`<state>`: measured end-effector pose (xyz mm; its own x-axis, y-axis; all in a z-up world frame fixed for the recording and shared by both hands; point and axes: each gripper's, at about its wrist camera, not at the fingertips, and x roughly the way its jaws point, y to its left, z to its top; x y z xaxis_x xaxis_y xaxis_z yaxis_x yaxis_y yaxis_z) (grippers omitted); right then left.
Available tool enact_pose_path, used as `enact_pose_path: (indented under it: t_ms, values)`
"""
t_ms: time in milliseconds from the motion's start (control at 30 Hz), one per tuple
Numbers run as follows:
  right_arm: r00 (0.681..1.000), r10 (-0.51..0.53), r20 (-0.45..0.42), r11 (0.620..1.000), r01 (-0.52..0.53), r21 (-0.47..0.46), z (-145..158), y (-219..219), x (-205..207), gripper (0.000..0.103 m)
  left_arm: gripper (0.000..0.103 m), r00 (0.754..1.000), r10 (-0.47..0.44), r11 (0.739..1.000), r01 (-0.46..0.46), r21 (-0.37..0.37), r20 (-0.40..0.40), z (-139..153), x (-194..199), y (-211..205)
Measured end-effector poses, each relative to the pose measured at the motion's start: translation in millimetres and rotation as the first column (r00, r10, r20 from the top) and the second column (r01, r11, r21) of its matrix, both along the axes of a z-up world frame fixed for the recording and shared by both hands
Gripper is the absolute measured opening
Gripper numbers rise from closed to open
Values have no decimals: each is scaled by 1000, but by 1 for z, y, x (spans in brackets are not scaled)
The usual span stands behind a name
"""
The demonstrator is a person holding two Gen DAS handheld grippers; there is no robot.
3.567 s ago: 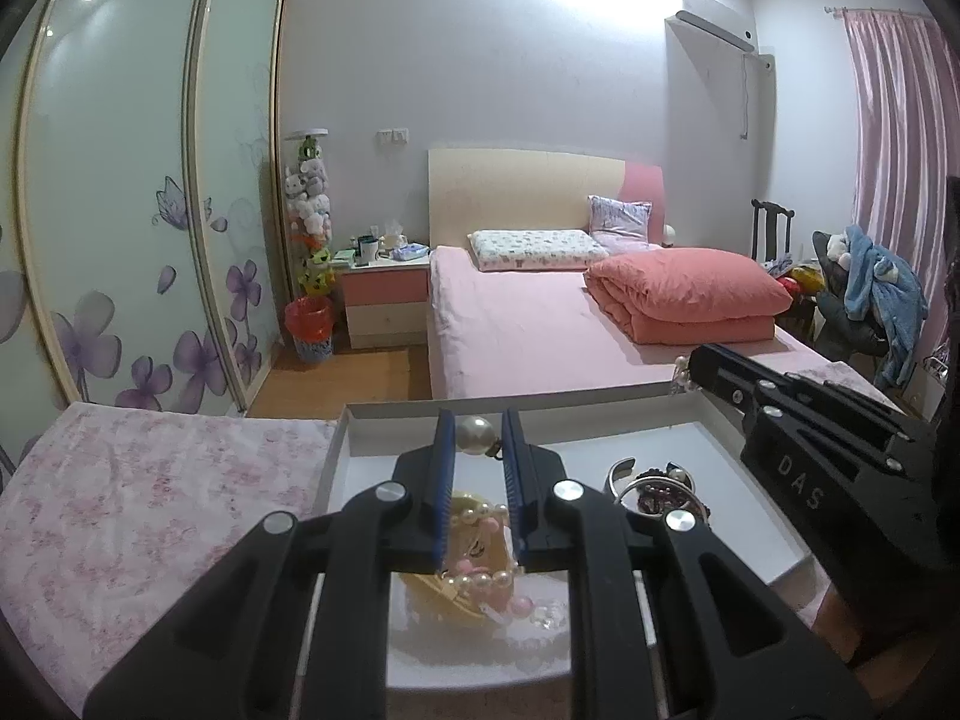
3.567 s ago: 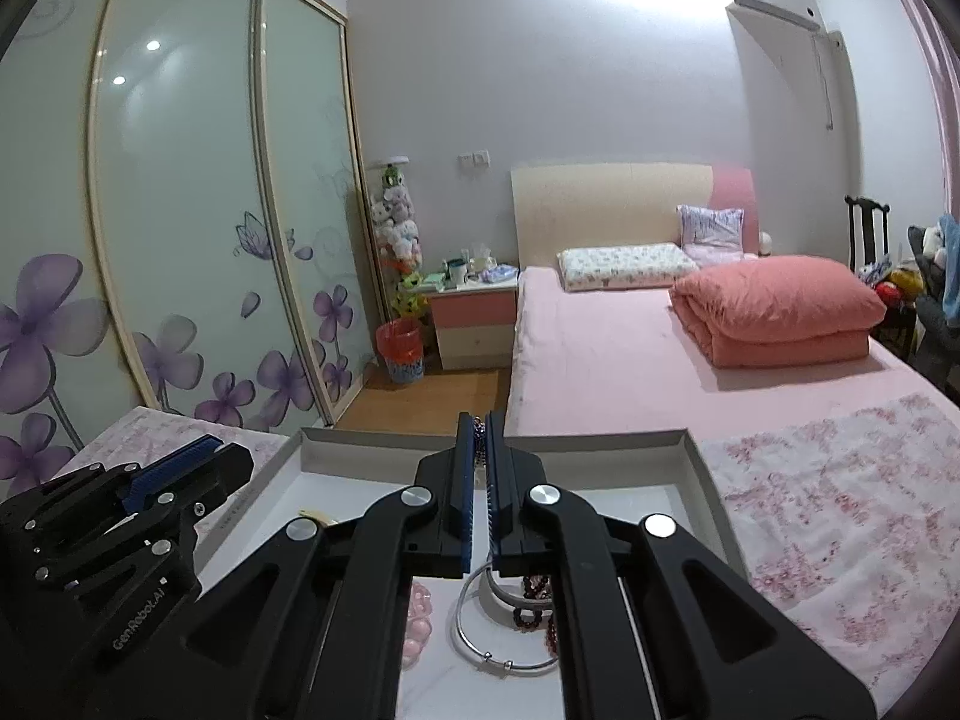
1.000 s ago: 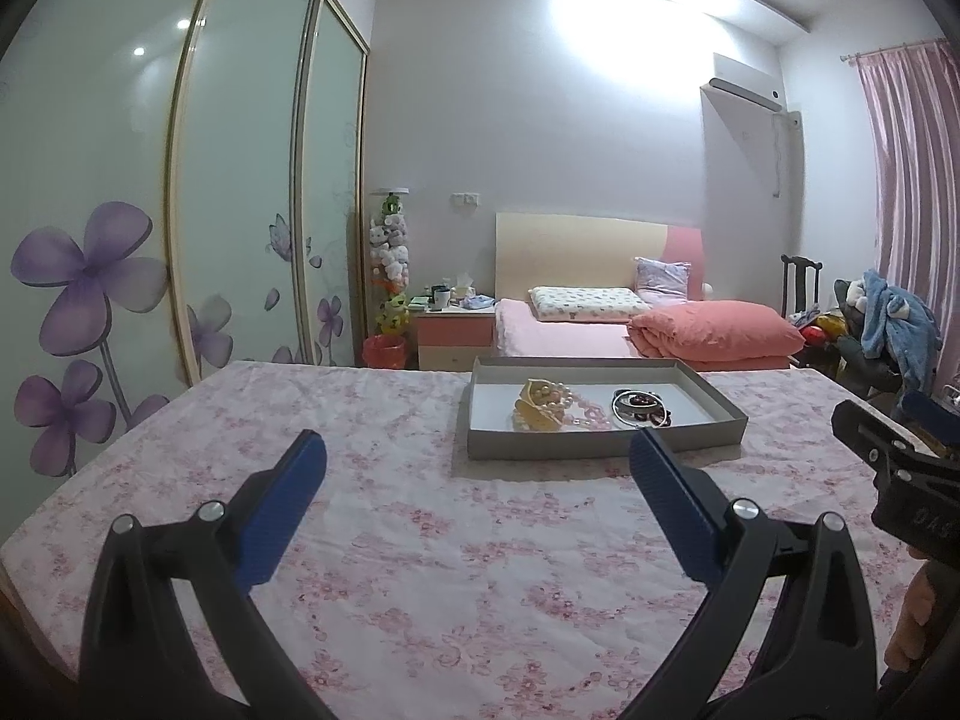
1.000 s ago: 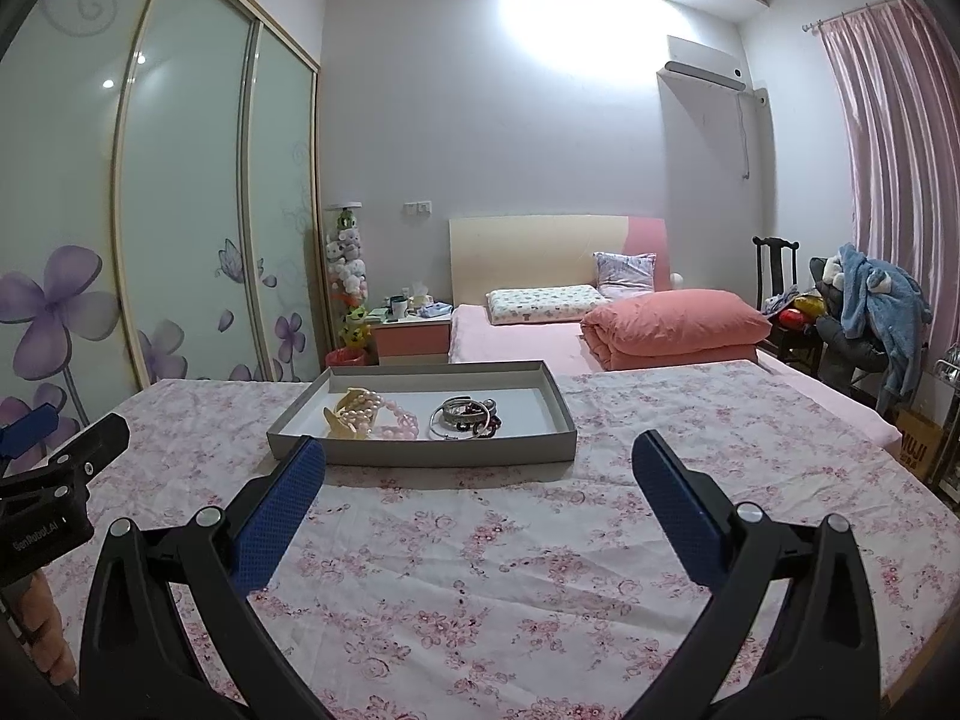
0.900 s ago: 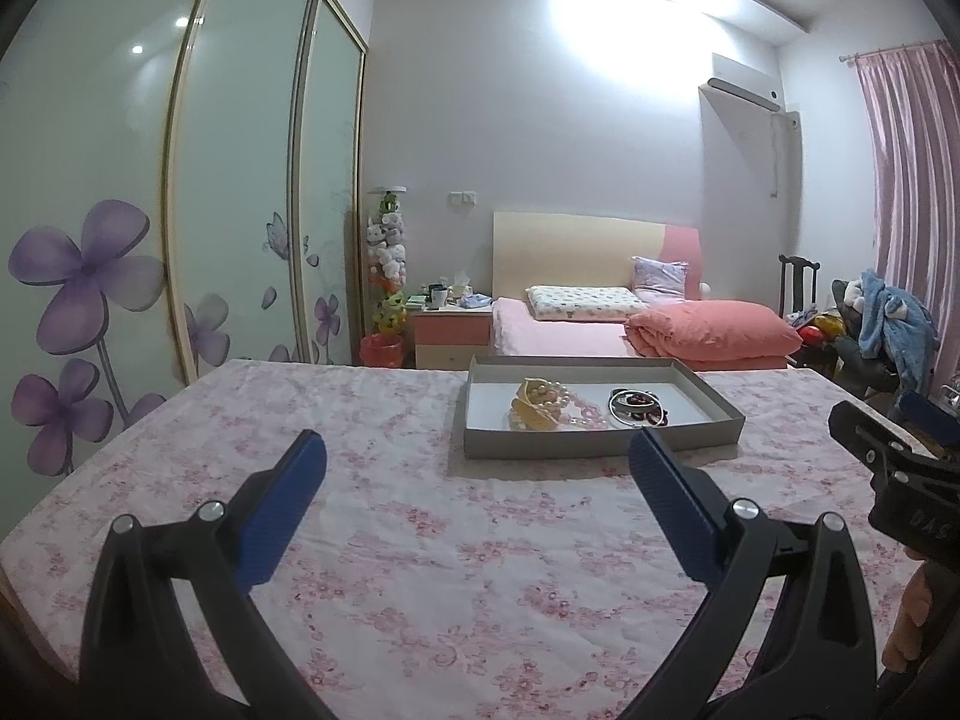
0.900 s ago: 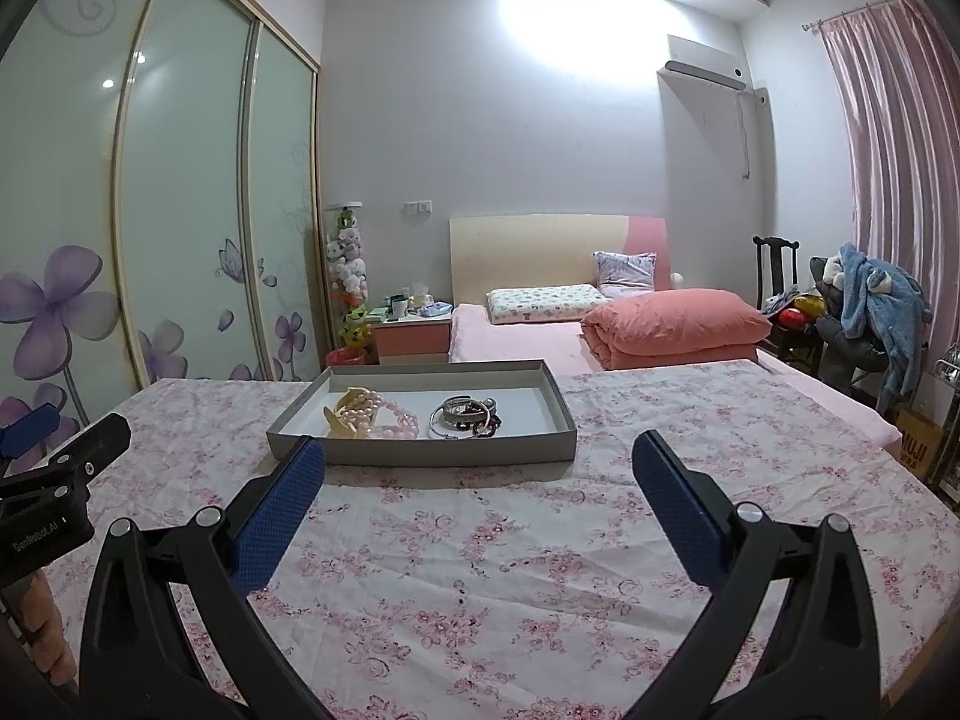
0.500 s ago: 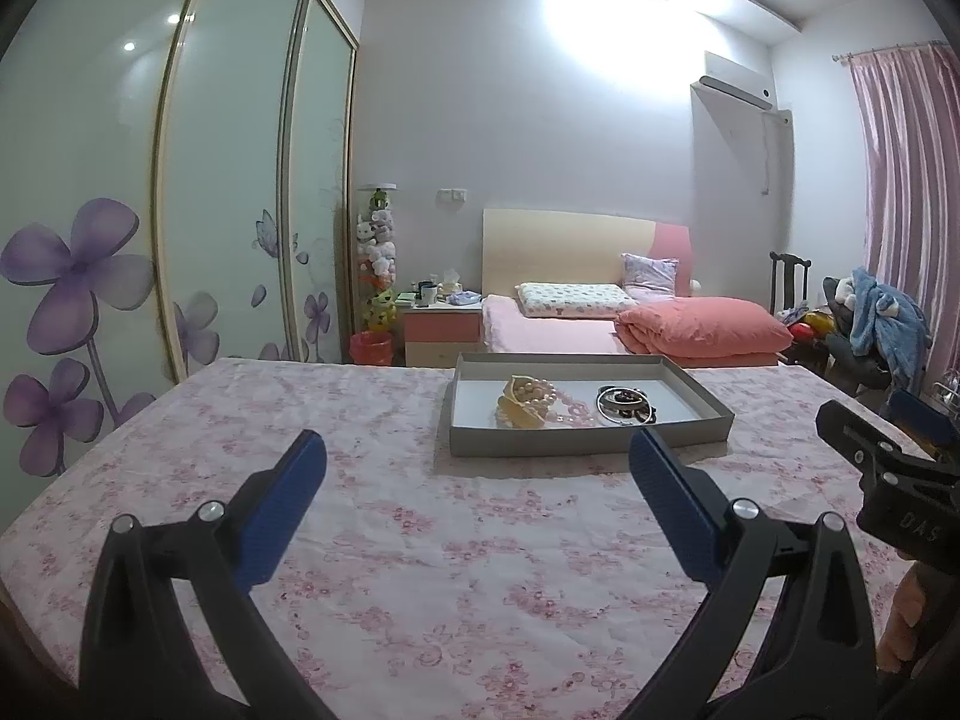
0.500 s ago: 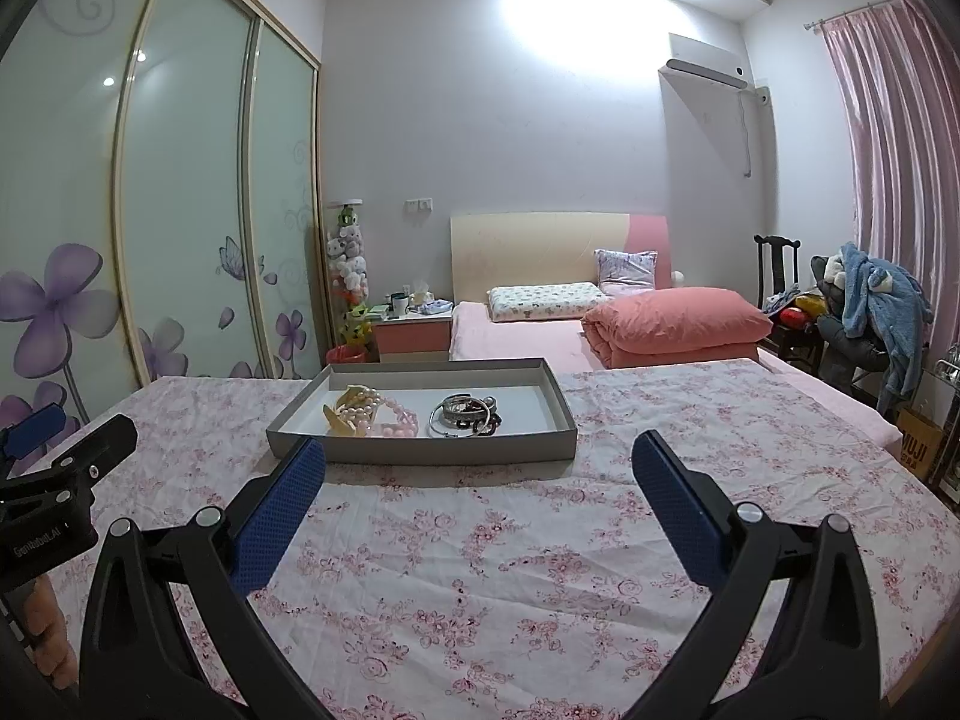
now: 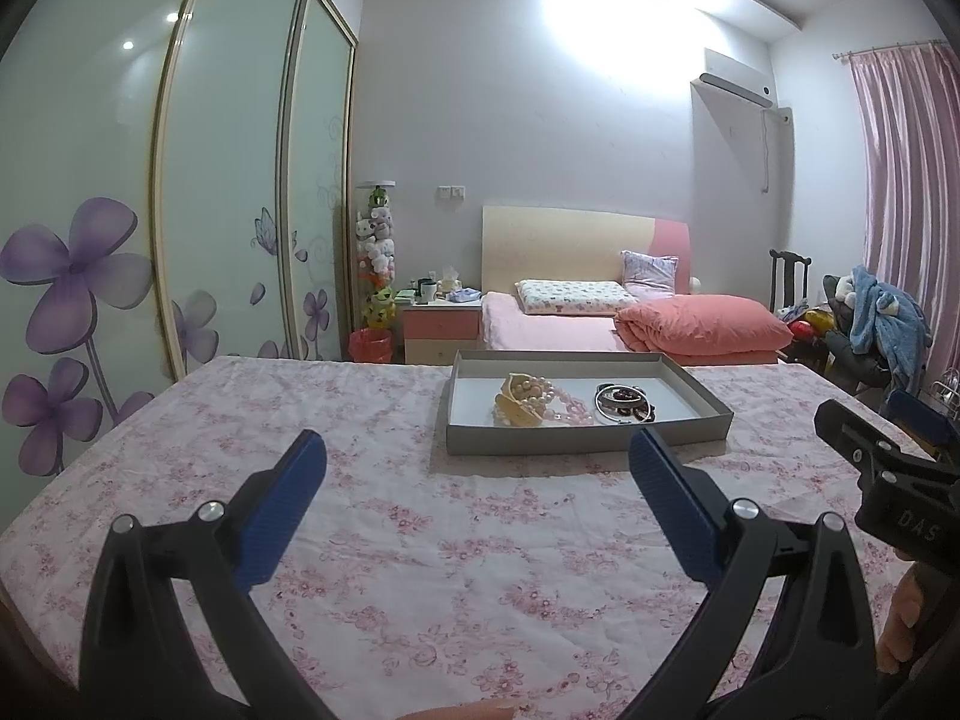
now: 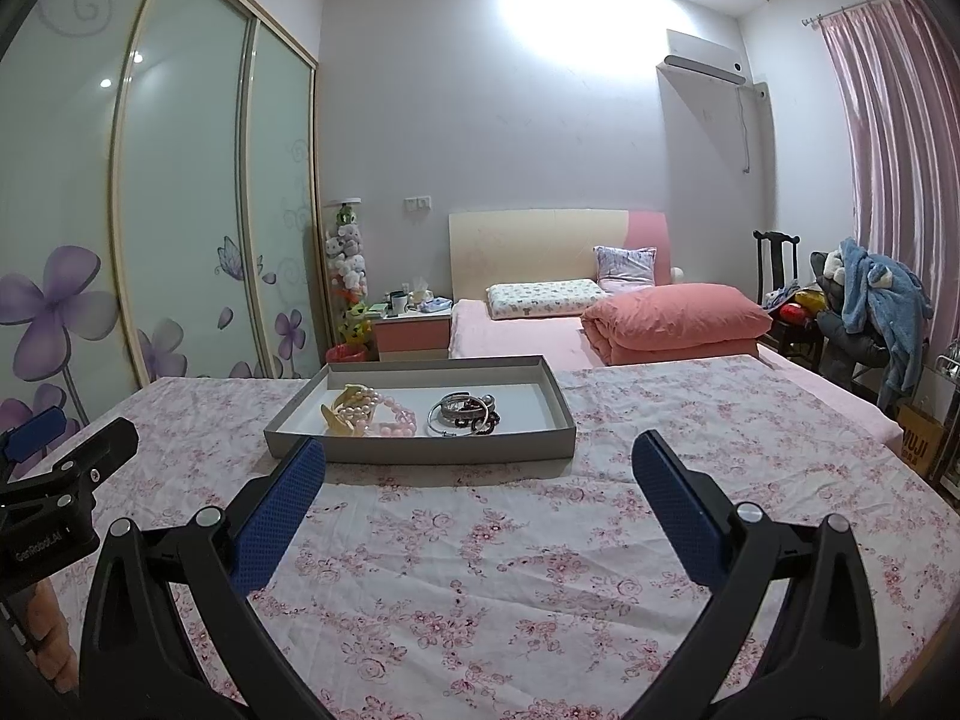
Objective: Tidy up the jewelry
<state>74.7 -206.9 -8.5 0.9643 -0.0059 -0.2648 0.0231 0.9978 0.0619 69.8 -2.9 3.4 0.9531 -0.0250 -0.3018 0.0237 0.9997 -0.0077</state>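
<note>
Ahead of both sets of jaws lies a table under a pink floral cloth [image 10: 480, 570], and on it, well beyond the fingertips, sits a shallow grey tray [image 10: 420, 447]. Nothing stands between the jaws and the tray; only bare cloth fills that stretch.

Inside the tray, seen from the right wrist, a cream-yellow piece with a pearl and pink bead strand [image 10: 366, 411] lies toward the left jaw's side, and a cluster of silver bangles and dark beads [image 10: 465, 414] lies just right of it, roughly on the midline between the jaws. The two groups are near each other but look apart.

Farther off beyond the tray are a pink bed [image 10: 540, 330] with a folded salmon quilt [image 10: 675, 315], a nightstand [image 10: 414, 330], sliding wardrobe doors with purple flowers [image 10: 150, 240] far to the left, and a chair heaped with a blue garment [image 10: 876, 306] to the right beside pink curtains [image 10: 900, 150].

The left gripper [image 9: 477, 465] is held low over the cloth, pointing at the tray [image 9: 588, 435], jaws spread wide and holding nothing. The right gripper [image 10: 480, 465] is likewise level, wide apart and empty. Each appears at the edge of the other's view, side by side and well apart, with fingers of the holding hand [image 10: 51, 624] visible beneath the left one.
</note>
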Motion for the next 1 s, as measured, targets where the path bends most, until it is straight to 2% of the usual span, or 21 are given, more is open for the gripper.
enact_pose_path:
  t_ms: [1000]
  values:
    - [1000, 5, -20, 1000, -5, 14, -6, 1, 2, 101, 99, 1000, 1, 1000, -1, 1, -3, 0, 1, -2]
